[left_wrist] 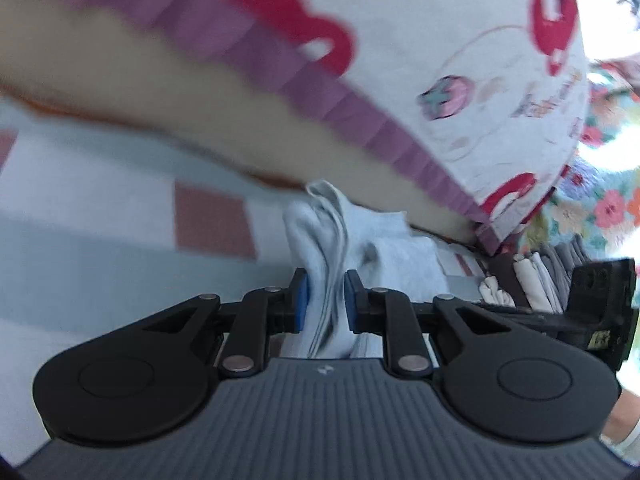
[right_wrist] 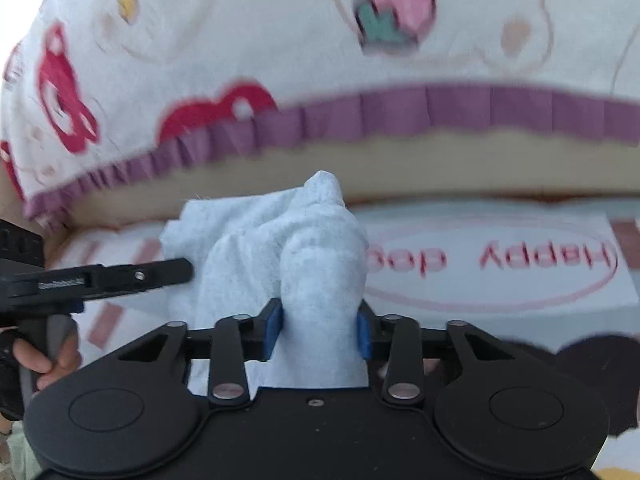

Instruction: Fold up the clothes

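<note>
A small pale blue garment [left_wrist: 352,248] is bunched up and held between both grippers above a white cloth with pink squares. My left gripper [left_wrist: 325,300] is shut on a thin folded edge of it. In the right wrist view the same pale blue garment [right_wrist: 280,248] rises as a thick wad, and my right gripper [right_wrist: 320,334] is shut on it. The left gripper's body [right_wrist: 96,280] shows at the left there, held by a hand [right_wrist: 52,360]. The right gripper's body [left_wrist: 600,300] shows at the right of the left wrist view.
A person in a white top with red prints and a purple frill [left_wrist: 400,80] leans close over the work. The white cloth carries a pink "Happy dog" oval [right_wrist: 488,260]. Folded grey and white clothes [left_wrist: 536,280] are stacked at the right, by a floral fabric [left_wrist: 600,200].
</note>
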